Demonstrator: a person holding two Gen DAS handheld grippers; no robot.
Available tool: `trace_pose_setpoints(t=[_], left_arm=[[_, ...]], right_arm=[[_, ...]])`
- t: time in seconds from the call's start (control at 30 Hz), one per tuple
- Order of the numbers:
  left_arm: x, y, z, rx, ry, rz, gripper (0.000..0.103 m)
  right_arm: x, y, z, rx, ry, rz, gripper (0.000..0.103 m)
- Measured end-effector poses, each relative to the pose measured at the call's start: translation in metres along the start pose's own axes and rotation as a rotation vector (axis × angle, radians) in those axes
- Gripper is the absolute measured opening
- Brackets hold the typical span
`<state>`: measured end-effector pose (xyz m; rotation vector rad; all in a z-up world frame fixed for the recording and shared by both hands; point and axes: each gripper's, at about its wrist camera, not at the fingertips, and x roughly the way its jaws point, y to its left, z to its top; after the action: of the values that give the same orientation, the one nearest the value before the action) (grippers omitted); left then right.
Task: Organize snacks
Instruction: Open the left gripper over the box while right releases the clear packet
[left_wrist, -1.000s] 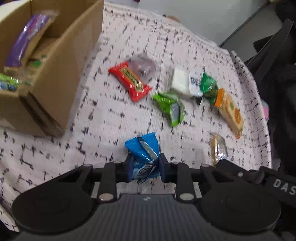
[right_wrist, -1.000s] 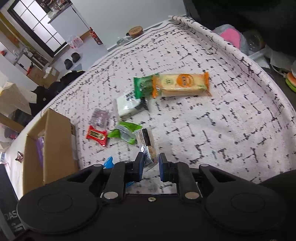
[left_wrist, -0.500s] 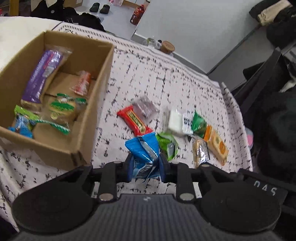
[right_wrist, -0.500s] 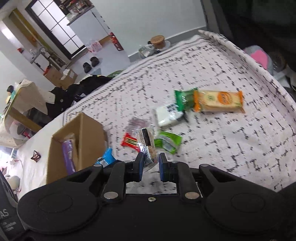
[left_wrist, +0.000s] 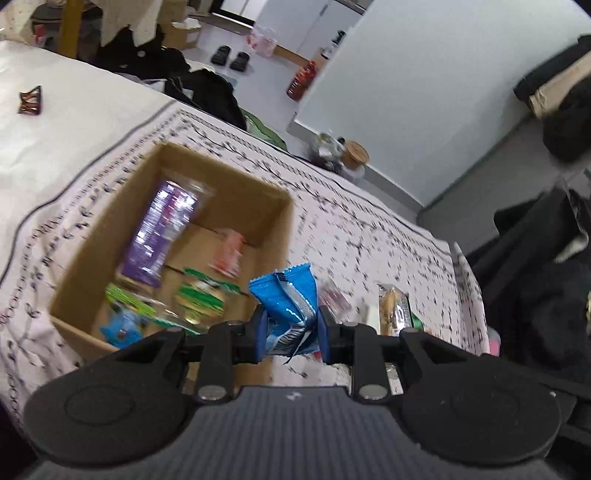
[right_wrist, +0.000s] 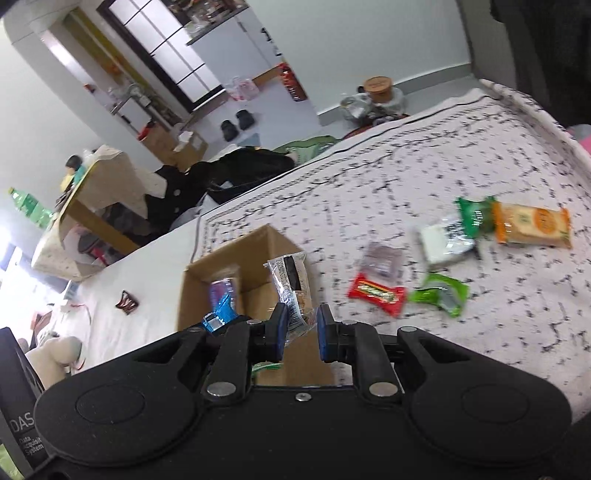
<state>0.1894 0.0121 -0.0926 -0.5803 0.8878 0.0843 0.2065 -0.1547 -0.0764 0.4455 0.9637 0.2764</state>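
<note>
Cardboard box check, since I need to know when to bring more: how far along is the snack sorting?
Partly done. The cardboard box already holds several packets, among them a purple packet. In hand: the left gripper is shut on a blue packet, and the right gripper on a clear-wrapped biscuit. Left on the cloth: a red candy, green packet, orange bar and a few more.
</note>
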Motion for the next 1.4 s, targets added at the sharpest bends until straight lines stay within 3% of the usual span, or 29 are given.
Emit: trace_pose_setpoints(t=[0.3, 0.6, 0.67, 0.73, 0.8, 1.13, 1.4], left_arm=[[-0.017, 0.039, 0.013, -0.101, -0.03, 0.063, 0.026], [-0.014, 0.067, 0.017, -0.203, 0.026, 0.106, 0.03], [-0.016, 0.071, 0.019, -0.217, 0.02, 0.11, 0.033], [-0.017, 0.074, 0.02, -0.226, 0.008, 0.121, 0.045], [-0.018, 0.076, 0.021, -0.233, -0.001, 0.129, 0.051], [-0.013, 0.072, 0.019, -0.225, 0.013, 0.141, 0.071], [-0.005, 0.054, 0.012, -0.18, 0.035, 0.124, 0.076]], right_arm=[[0.018, 0.03, -0.009, -0.029, 0.023, 0.019, 0.017], [0.03, 0.041, -0.018, -0.031, 0.053, 0.023, 0.017], [0.033, 0.04, -0.02, -0.023, 0.067, 0.025, 0.017], [0.036, 0.041, -0.022, -0.024, 0.095, 0.038, 0.019], [0.038, 0.041, -0.023, -0.018, 0.123, 0.043, 0.027], [0.023, 0.006, -0.017, 0.027, 0.104, -0.038, 0.03], [-0.002, -0.042, -0.007, 0.063, 0.066, -0.119, 0.035]])
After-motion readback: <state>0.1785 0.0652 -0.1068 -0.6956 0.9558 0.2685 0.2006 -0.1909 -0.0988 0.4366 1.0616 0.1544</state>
